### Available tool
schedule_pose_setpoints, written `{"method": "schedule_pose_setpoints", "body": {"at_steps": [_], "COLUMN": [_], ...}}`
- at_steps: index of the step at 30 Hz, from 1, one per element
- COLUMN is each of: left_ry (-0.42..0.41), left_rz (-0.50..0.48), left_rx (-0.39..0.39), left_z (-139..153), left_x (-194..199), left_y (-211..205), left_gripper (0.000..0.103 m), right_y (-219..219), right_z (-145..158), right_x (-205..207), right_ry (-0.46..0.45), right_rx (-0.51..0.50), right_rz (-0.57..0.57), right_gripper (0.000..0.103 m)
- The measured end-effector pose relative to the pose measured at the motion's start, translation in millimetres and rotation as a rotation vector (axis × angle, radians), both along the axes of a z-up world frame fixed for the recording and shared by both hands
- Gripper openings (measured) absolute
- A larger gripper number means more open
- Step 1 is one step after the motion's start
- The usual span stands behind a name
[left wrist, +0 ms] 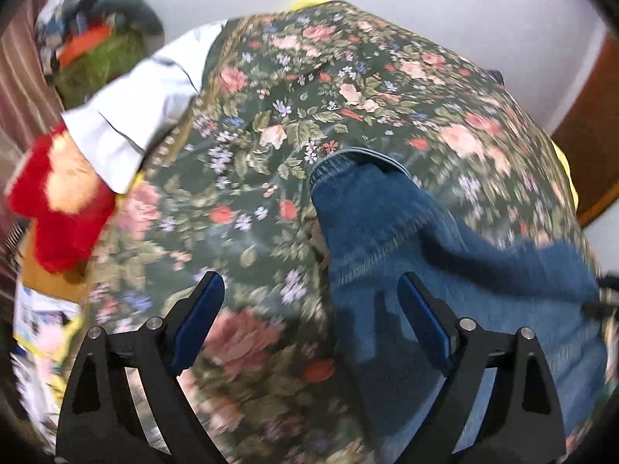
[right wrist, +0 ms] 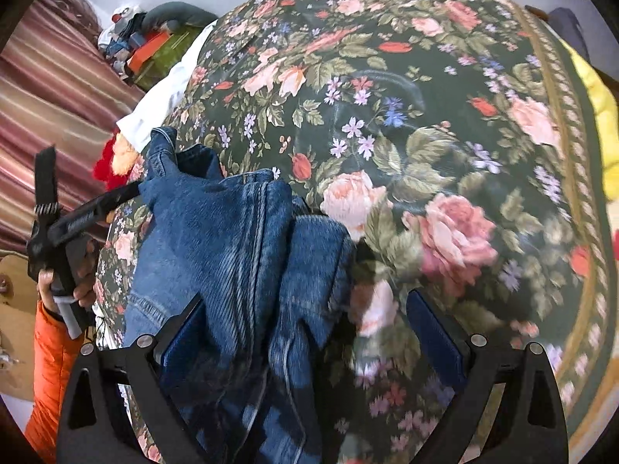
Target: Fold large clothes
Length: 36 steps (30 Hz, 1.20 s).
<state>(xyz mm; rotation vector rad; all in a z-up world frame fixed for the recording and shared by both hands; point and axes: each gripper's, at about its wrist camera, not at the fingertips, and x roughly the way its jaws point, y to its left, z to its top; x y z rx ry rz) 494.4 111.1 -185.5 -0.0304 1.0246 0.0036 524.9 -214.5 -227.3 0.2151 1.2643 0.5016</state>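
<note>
Bedspread (right wrist: 445, 123), dark green with a rose print, covers the whole work surface. Jeans (right wrist: 232, 239) lie bunched on it, one leg stretched out in the left wrist view. Right gripper (right wrist: 305, 317): fingers wide apart, denim lying between them, against the left pad and clear of the right. Left gripper (left wrist: 311, 301): fingers also spread, the jeans leg under its right finger, bare bedspread under its left. White cloth (left wrist: 127, 116) and a red plush toy (left wrist: 58, 201) sit at the bedspread's far-left edge. No legible writing.
</note>
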Motion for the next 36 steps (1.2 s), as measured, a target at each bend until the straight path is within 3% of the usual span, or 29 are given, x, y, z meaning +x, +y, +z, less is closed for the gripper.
{"method": "schedule_pose_setpoints", "body": {"at_steps": [6, 8, 13, 19, 22, 26, 33, 35, 36], "left_ry": [-0.069, -0.068, -0.005, 0.086, 0.1, 0.121, 0.15, 0.151, 0.147], "left_rz": [-0.107, -0.128, -0.099, -0.015, 0.043, 0.047, -0.006, -0.022, -0.026], "left_rx": [0.044, 0.008, -0.18, -0.413, -0.501, -0.552, -0.612, -0.611, -0.604], "left_z": [20, 18, -9, -50, -64, -78, -87, -85, -82], "left_x": [-58, -71, -87, -80, -74, -60, -40, -39, -40], "left_y": [-12, -16, -17, -9, -6, -13, -29, -31, -32], "left_gripper": [0.092, 0.092, 0.092, 0.093, 0.098, 0.099, 0.1, 0.092, 0.091], "right_y": [-13, -10, 10, 28, 24, 26, 52, 58, 60], "right_z": [37, 50, 57, 16, -11, -27, -44, -44, -44], "right_x": [-18, -26, -38, -34, -26, -17, -8, -7, -6], "right_ry": [-0.006, -0.038, -0.056, 0.023, 0.118, 0.166, 0.171, 0.158, 0.157], "right_rx": [0.017, 0.005, 0.022, -0.022, 0.037, 0.101, 0.121, 0.114, 0.12], "right_rz": [-0.031, -0.014, 0.04, 0.09, 0.095, 0.118, 0.16, 0.17, 0.174], "right_gripper": [0.098, 0.098, 0.098, 0.098, 0.102, 0.103, 0.103, 0.098, 0.092]}}
